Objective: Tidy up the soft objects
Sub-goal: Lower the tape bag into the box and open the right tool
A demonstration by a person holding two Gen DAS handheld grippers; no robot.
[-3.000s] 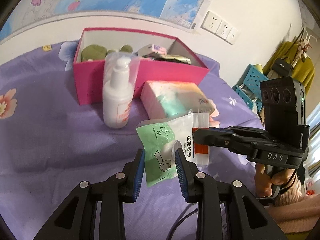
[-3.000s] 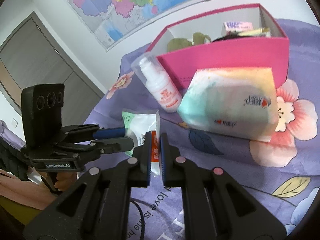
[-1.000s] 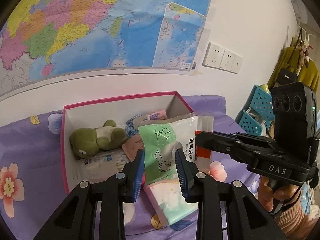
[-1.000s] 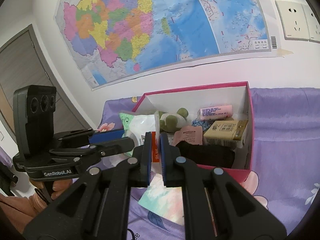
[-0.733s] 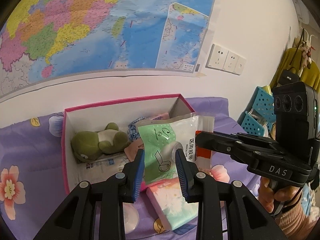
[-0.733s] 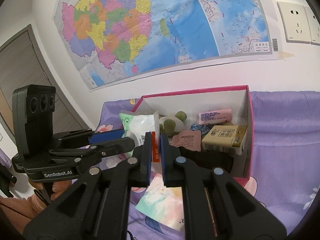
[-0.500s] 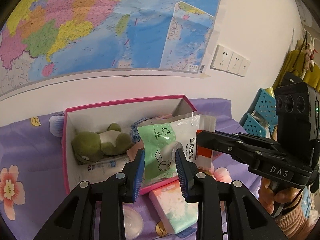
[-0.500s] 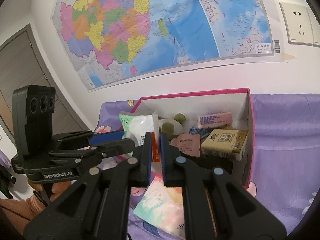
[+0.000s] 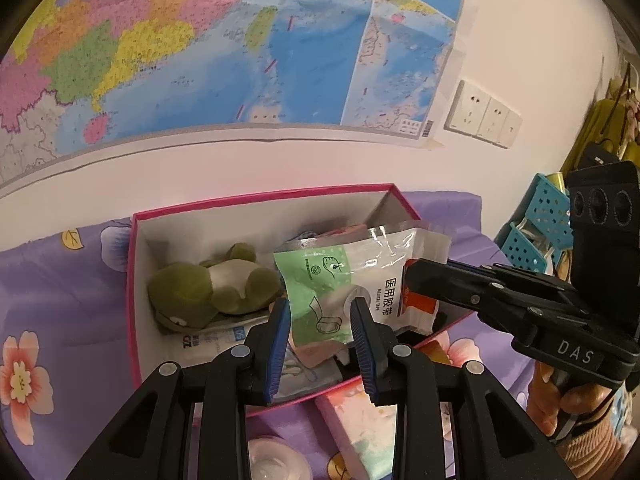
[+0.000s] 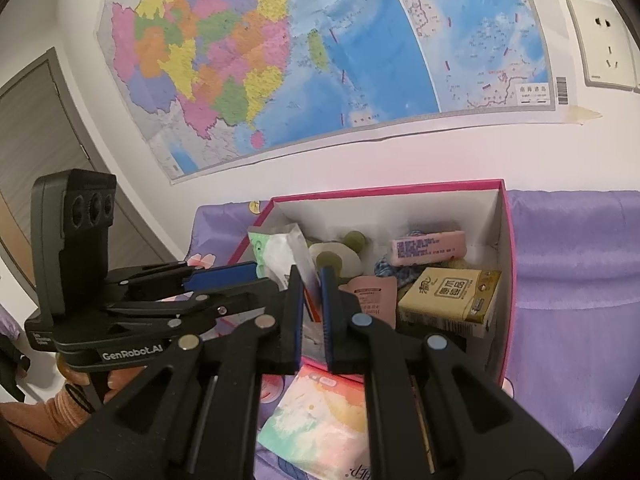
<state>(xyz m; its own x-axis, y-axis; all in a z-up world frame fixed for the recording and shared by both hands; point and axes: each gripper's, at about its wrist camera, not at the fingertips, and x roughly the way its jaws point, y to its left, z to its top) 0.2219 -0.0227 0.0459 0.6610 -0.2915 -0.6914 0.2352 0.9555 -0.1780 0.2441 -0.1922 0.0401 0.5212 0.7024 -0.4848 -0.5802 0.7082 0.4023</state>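
Left wrist view: the left claw (image 9: 320,320) pinches the medical tape packet (image 9: 344,280) above the open pink box (image 9: 256,200), beside a green plush (image 9: 200,292).

Right wrist view: the right claw (image 10: 310,300) is clamped on the same packet's red edge, over the box.

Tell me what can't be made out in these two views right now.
- Pump bottle: left wrist view, cut off by the bottom edge; only its clear cap shows.
- Tissue pack: right wrist view, partly behind the right gripper.
- Box floor under the medical tape pouch: left wrist view, hidden by the pouch and the left gripper.
- Pink packet print: right wrist view, too small.
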